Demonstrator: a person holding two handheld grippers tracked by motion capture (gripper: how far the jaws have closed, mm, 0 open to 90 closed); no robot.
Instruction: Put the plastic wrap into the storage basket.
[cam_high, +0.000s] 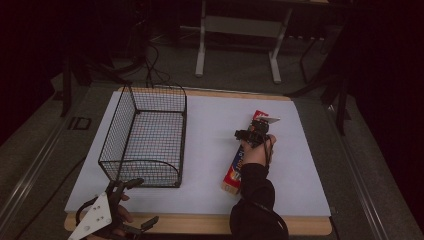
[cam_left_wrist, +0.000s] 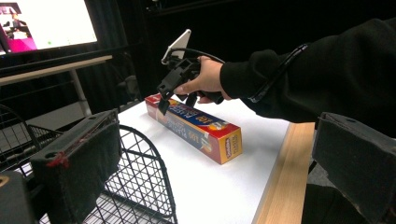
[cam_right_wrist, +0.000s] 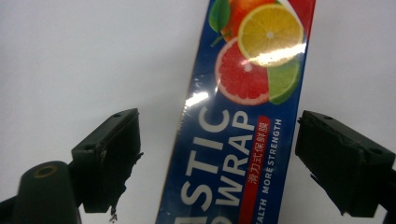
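Reaching for box (cam_right_wrist: 243, 140): right hand-held gripper (cam_right_wrist: 219, 158) astride it, jaws apart, pads clear. Next: lower, clamp. Left hand-held gripper (cam_left_wrist: 210, 163) apart, idle.

From my seat, the room lies mostly dark. The worktop (cam_high: 310, 227) is pale wood with a white sheet (cam_high: 215, 150) covering nearly all of it, leaving bare strips at the near and far edges. Grey carpet (cam_high: 235, 70) runs beyond the far edge, where a white-legged desk frame (cam_high: 239, 30) stands. Cables (cam_high: 152, 67) trail near the far left corner. A lit monitor (cam_left_wrist: 46, 23) glows on a side desk.
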